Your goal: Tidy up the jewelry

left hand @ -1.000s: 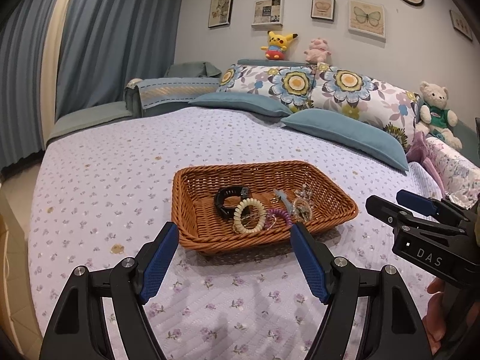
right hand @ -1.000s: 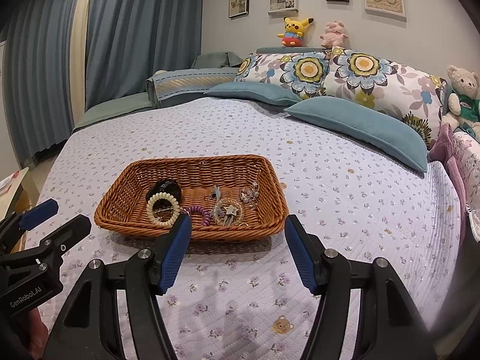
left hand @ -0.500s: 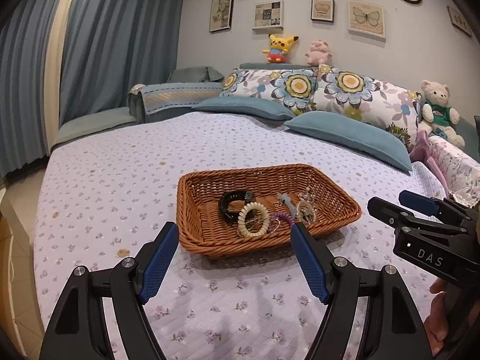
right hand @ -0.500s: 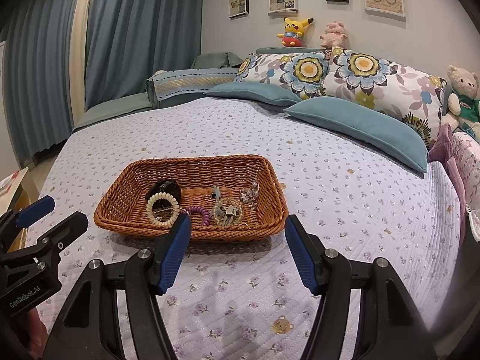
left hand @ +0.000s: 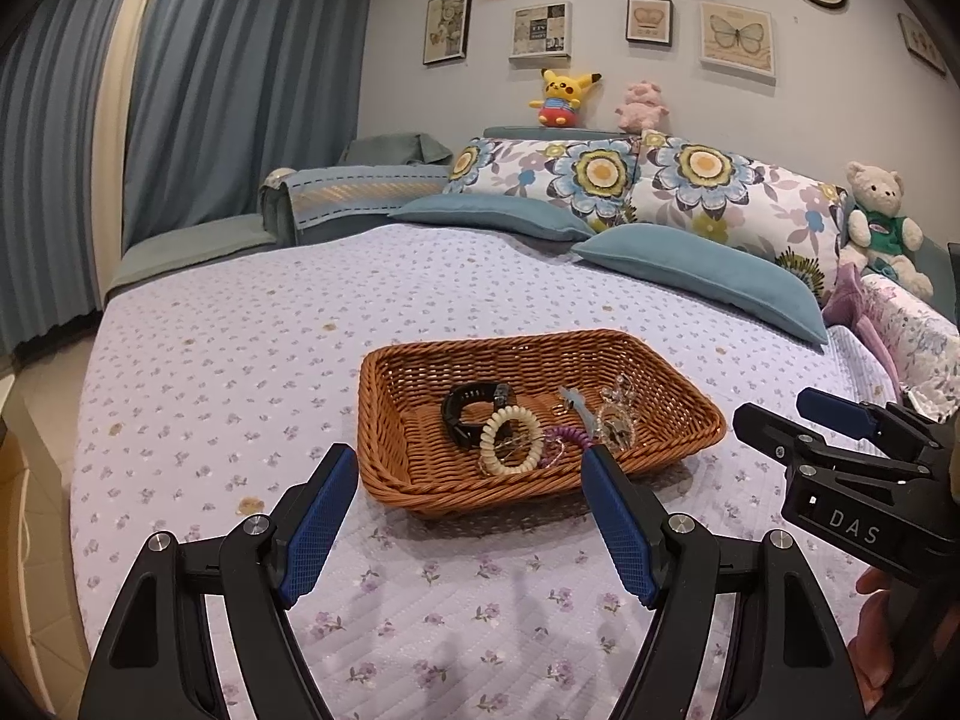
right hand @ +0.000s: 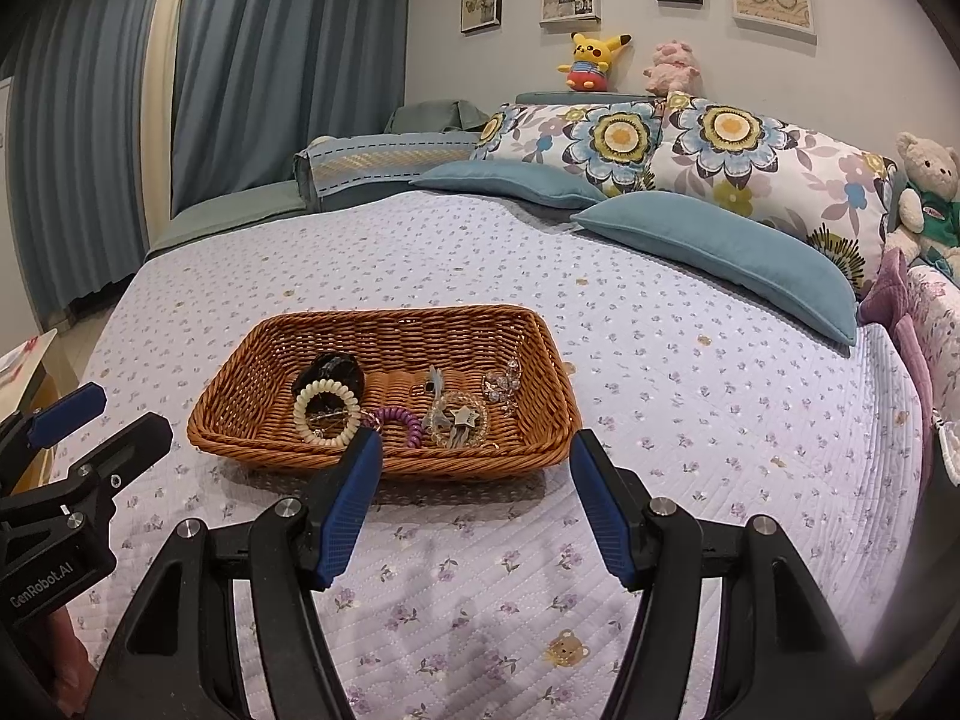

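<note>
A brown wicker basket [left hand: 420, 486] [right hand: 240, 426] sits on the bed. Inside lie a black wristband [left hand: 465, 414] [right hand: 336, 369], a cream coil bracelet [left hand: 510, 441] [right hand: 327, 411], a purple coil band [left hand: 564, 438] [right hand: 402, 420], and clear bead pieces [left hand: 615, 414] [right hand: 459, 417]. My left gripper [left hand: 468, 480] is open and empty, just short of the basket's near rim. My right gripper [right hand: 474, 468] is open and empty, also near the rim. Each gripper shows at the edge of the other's view.
The floral lilac quilt [left hand: 240, 360] [right hand: 720, 390] covers the bed. Blue pillows [left hand: 702, 270] [right hand: 720, 249] and flowered pillows lie at the head. A teddy bear [left hand: 879, 219] sits far right. Curtains [left hand: 240, 90] hang at left.
The left wrist view has drawn back and tilted up slightly, so the basket sits a little farther. The right gripper has barely moved. Both grippers stay open.
</note>
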